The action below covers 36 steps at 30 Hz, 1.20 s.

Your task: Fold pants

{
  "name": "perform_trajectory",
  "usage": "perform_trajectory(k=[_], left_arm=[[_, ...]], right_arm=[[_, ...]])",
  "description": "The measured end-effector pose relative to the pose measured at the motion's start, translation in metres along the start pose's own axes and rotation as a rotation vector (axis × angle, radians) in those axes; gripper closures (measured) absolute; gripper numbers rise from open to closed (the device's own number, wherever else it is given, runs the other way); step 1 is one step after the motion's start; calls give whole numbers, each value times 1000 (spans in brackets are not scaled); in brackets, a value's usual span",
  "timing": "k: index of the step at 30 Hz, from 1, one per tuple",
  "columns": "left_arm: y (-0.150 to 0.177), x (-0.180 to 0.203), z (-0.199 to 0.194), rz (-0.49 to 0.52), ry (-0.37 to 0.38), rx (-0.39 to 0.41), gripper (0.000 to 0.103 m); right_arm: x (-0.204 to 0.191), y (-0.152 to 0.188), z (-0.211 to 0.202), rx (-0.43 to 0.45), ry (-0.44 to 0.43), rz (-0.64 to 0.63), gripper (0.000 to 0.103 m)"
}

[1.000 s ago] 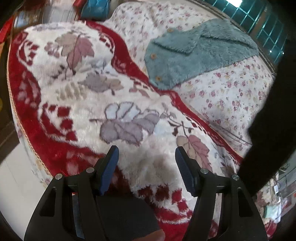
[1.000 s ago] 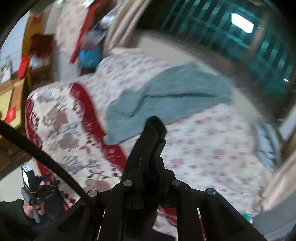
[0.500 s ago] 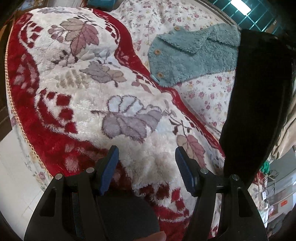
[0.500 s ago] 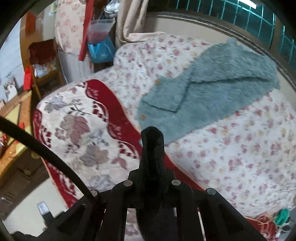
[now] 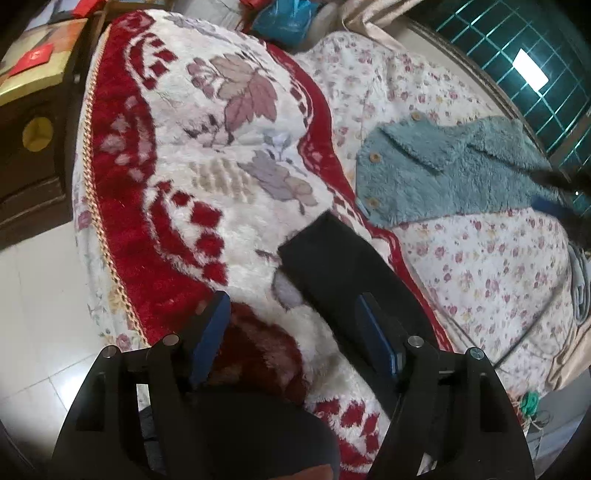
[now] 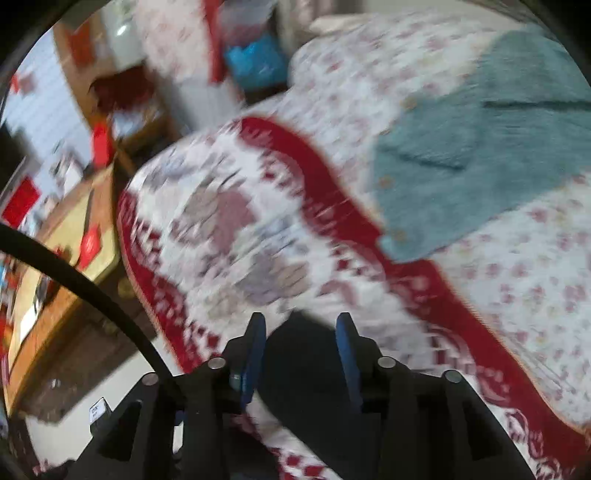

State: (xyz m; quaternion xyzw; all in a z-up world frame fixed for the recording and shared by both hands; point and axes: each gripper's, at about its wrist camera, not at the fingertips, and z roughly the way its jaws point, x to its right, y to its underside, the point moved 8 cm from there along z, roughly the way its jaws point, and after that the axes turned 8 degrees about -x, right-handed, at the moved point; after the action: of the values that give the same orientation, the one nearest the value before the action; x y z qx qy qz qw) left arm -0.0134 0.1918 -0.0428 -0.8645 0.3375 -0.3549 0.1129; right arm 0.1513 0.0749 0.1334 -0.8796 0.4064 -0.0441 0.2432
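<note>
2 hand-held grippers are in your hands over the bed. Your left hand-held gripper (image 5: 291, 332) has its jaws spread wide with only the red and white plush blanket (image 5: 207, 155) showing in the gap. The black pants (image 5: 343, 266) lie on that blanket just ahead and to the right of this gripper, running as a long dark strip under and past its right finger (image 5: 376, 339); whether cloth and finger touch you cannot tell from here.

Your right hand-held gripper (image 6: 301, 332) is heavily blurred, yet you can see its blue pads (image 6: 255, 350) standing apart, with black cloth of the pants (image 6: 299, 365) lying between and behind them, and no pinch on it.

Ahead and to the right of both grippers lies a teal fleece garment (image 5: 447, 173) with wooden buttons, resting on the floral sheet (image 5: 491, 266), well apart from the pants. A red border of the blanket runs between the 2. Far ahead of your left gripper sits a blue bag (image 5: 280, 18) beyond the bed's end, and to its left a dark wooden cabinet (image 5: 33, 155) stands beside the bed above the pale tiled floor (image 5: 40, 314). A black cable (image 6: 88, 288) crosses the left of your right gripper's view.
</note>
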Motion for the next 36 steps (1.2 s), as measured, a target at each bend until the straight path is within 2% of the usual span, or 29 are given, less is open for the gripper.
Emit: perform_trajectory(k=[2,4,6,7,9,11,12,13,15,17,18,20,22,24,28,31,34,36], left_arm=[[2,2,3,6,11,-19,33],[6,5,8,16,26,-57,33],[13,14,24,33,39,-138,33],[18,22,34,56,50,-198,33],[29,43,47,114,99,-290,33],[43,67,57,173,185,-393,33],[52,80,63,217,231,-455,33],[56,89,67,243,256,-490,33],[54,94,74,247,247,-493,33],[48,93,81,209,266,-518,33],[46,91,85,178,278,-534,33],[44,86,90,113,306,-553,33],[44,81,92,65,332,-555,33],[43,81,91,45,344,-553,33],[41,79,90,18,361,-545,33],[40,79,88,24,358,-534,32],[40,82,87,36,369,-521,21],[39,82,86,37,375,-513,21]], right_arm=[[45,21,-23,28,16,61,61],[97,64,-40,32,16,149,60],[139,117,-45,11,-21,254,59],[158,151,-45,-7,-80,320,59],[173,206,-41,-8,-213,397,59],[183,256,-39,52,-348,476,59],[192,276,-39,89,-380,527,59],[205,298,-41,137,-414,608,59],[243,331,-44,206,-495,785,59],[301,373,-53,305,-551,1043,59],[321,392,-58,319,-531,1180,58],[357,437,-66,314,-430,1386,55],[365,453,-65,298,-409,1427,55],[362,452,-59,282,-464,1437,55],[379,449,-42,265,-497,1428,55],[388,460,-14,188,-496,1418,55],[395,467,6,111,-455,1453,55],[397,469,13,96,-457,1469,55]])
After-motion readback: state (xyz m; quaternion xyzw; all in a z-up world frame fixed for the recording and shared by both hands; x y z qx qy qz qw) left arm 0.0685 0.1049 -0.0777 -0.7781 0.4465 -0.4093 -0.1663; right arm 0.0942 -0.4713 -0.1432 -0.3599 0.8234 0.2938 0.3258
